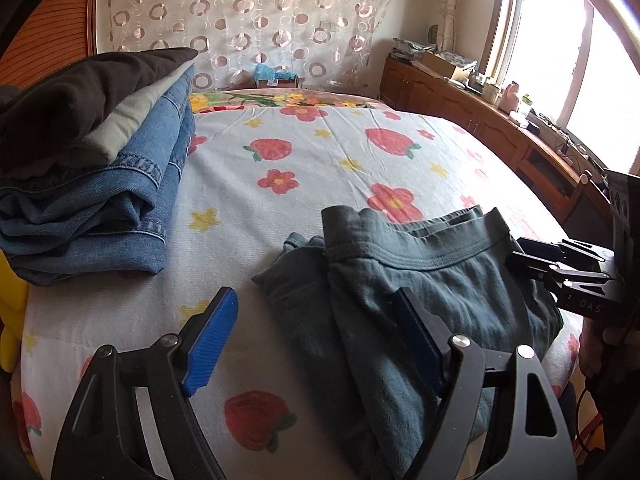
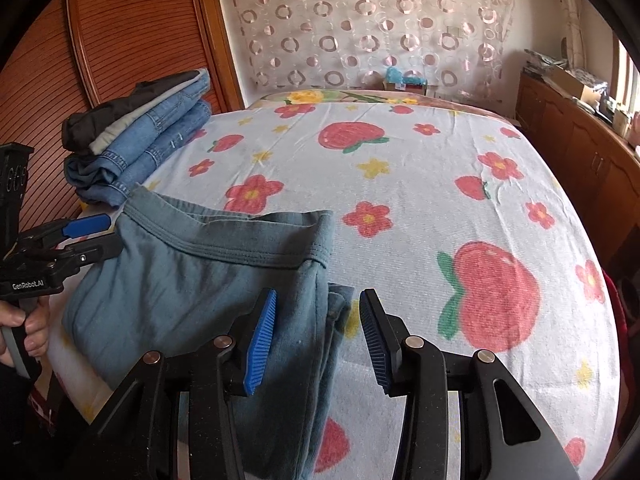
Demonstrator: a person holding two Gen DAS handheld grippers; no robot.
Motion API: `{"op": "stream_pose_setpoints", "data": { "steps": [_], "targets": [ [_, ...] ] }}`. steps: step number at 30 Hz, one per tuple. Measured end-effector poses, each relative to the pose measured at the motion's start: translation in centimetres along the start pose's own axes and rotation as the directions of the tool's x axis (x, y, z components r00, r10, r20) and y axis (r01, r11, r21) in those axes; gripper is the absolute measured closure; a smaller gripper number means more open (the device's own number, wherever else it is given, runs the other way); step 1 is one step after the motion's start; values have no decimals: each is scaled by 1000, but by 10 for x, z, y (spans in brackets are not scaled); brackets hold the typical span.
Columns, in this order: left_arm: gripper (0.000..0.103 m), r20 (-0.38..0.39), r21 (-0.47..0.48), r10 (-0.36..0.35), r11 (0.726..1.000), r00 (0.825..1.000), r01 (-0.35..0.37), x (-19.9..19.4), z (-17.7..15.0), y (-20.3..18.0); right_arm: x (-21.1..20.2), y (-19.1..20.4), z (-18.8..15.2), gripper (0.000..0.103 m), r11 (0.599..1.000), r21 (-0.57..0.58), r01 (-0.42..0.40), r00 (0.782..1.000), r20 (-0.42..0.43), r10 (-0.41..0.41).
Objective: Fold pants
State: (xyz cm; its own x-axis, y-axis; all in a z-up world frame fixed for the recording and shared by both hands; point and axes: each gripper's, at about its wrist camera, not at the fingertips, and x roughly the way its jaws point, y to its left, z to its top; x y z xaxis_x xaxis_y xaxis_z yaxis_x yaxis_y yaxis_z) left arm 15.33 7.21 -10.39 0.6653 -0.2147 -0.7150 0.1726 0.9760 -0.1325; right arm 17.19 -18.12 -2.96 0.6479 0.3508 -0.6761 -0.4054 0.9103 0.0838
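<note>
Now both the left gripper (image 1: 316,344) and right gripper (image 2: 318,338) hang open over the folded green pants (image 2: 192,280), so grab the near edges evenly.

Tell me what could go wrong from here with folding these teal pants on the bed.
1. The teal pants lie near the bed's front edge, so a tug could slide them off.
2. Both the left gripper and the right gripper are open with layered cloth near the pads; closing may catch only one layer and skew the fold.
3. The stack of folded jeans sits close by, so a wide sweep could topple it.
</note>
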Motion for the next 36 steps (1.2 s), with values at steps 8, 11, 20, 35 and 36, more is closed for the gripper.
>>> {"op": "stream_pose_setpoints", "data": {
  "steps": [8,11,20,35,36],
  "targets": [
    [37,-26,-17,-31,999,999,31,9,0,3,5,-1,0,59,1000,-1,-5,1000,-11,5],
    [38,-33,-26,-37,999,999,36,12,-1,4,6,-2,1,59,1000,7,-7,1000,-12,7],
    [44,-34,-26,-47,999,998,46,14,-2,3,10,4,4,63,1000,-16,-27,999,-22,27],
    [82,-13,4,-71,997,997,71,9,-1,-8,11,9,2,89,997,-43,-61,998,-12,60],
    [83,-5,5,-74,997,997,74,7,0,-9,10,9,1,90,997,-46,-62,998,-9,61]
  ]
}}
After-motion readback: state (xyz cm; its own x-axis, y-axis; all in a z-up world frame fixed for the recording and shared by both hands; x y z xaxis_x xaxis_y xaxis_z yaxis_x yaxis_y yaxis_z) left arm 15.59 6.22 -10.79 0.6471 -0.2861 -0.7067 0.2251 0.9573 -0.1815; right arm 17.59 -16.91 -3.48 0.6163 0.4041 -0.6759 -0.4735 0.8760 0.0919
